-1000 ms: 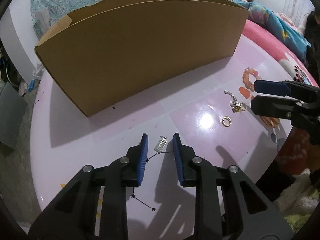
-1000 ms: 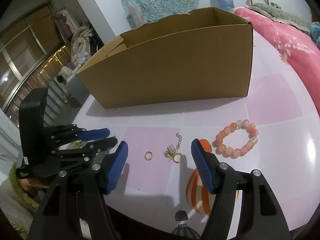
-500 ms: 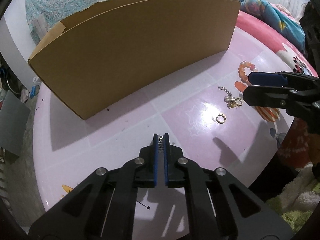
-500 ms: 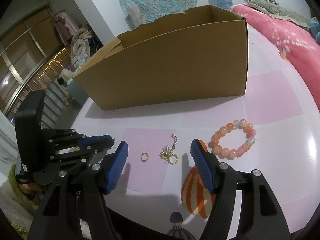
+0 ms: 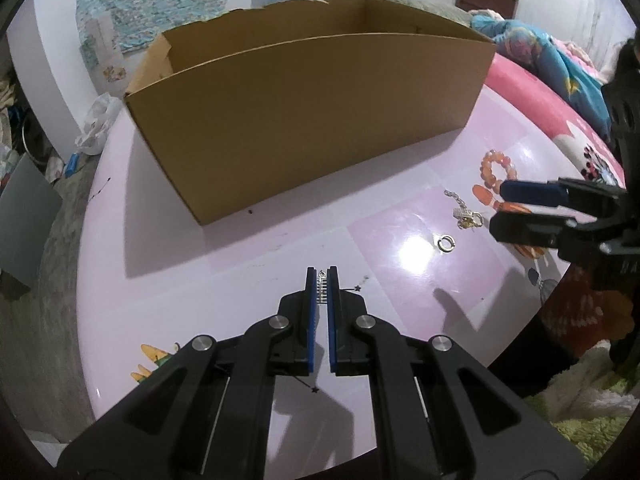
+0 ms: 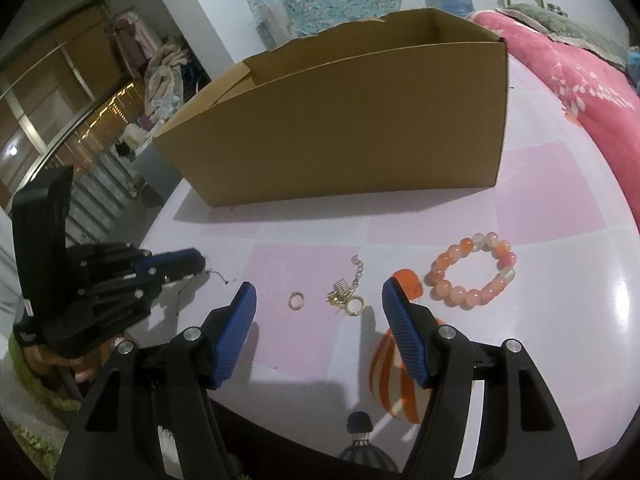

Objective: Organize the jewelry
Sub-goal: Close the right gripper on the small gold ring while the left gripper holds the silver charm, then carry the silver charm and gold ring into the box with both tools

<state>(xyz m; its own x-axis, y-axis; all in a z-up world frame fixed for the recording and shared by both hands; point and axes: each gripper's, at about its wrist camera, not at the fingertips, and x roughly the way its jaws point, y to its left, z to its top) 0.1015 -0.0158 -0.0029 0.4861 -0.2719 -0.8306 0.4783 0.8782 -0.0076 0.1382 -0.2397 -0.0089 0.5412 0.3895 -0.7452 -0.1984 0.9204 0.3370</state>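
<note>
On the pink table point(image 5: 256, 248), near my L side, I've got the left gripper point(image 5: 322, 280) clamped on a small silver comb-like charm point(image 5: 322, 290), pads pinching it flat w/ the top loop poking out past the tips. A thin dark chain w/ star bits point(image 5: 358, 289) trails off it onto the tabletop, so I reckon it's a necklace pendant.

Right gripper point(image 6: 320, 300) sits about half open, jaws just been narrowing, nothing pressed between the pads; the gold ring point(image 6: 296, 301) and the gold chain cluster point(image 6: 347, 299) lie on the table ahead of the gap. Bead bracelet point(image 6: 472, 270) is off to the R, apart from both.

Cardboard box point(image 5: 304, 120) stands open behind, prob the drop spot.

To do this well: lift slow & straight so the chain follows w/o snagging, keep the pinch firm since the charm is thin, clear the box's front wall before letting go.
</note>
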